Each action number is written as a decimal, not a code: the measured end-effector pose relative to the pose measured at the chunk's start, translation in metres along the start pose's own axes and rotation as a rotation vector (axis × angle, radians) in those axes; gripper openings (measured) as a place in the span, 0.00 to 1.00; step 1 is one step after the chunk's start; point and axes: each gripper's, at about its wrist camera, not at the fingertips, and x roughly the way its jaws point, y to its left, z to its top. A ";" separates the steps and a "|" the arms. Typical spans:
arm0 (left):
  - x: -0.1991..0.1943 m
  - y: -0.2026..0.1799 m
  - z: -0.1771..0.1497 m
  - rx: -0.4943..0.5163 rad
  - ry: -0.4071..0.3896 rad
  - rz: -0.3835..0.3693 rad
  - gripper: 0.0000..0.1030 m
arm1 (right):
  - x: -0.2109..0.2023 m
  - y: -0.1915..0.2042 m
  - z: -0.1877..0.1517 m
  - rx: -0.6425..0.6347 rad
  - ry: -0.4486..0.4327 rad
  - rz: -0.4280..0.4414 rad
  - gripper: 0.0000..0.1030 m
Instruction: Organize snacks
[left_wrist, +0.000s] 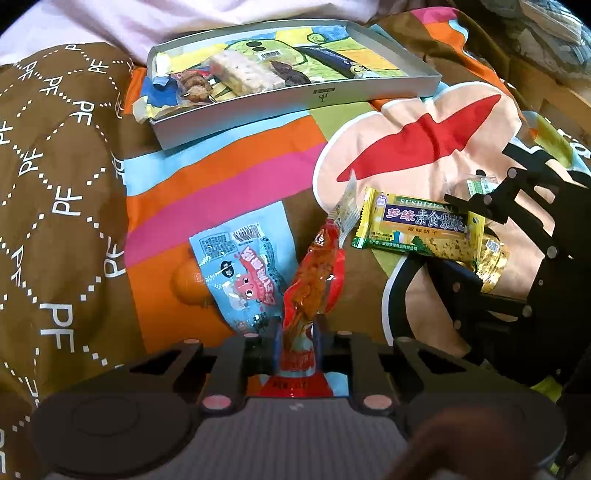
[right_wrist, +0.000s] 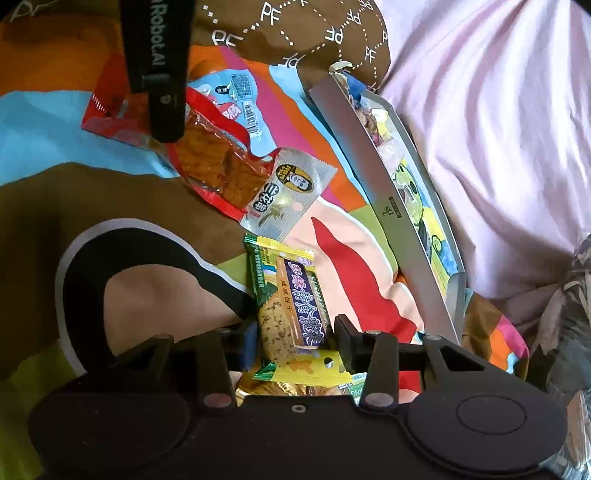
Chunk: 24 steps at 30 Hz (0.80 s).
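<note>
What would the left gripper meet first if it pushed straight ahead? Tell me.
Likely bare bedspread first, then the grey box; depth is unclear. The left gripper holds the red snack packet.

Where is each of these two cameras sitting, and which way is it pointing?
Left wrist: rides on the left gripper, looking along its fingers at the red snack packet it pinches, toward the grey box; the right gripper shows at right.
Right wrist: rides on the right gripper, looking at the yellow biscuit packet between its fingers; the left gripper's finger shows at top.
Shared: both packets, the box, the colourful blanket.
</note>
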 end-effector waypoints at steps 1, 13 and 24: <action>0.000 0.000 0.000 -0.004 -0.002 -0.002 0.16 | 0.000 0.001 0.000 -0.004 0.000 -0.004 0.43; -0.026 -0.009 -0.002 -0.017 -0.158 0.056 0.05 | 0.004 -0.005 -0.001 0.015 0.019 -0.088 0.42; -0.017 0.002 0.001 -0.038 -0.121 0.014 0.06 | 0.003 -0.003 -0.001 -0.020 0.003 -0.087 0.42</action>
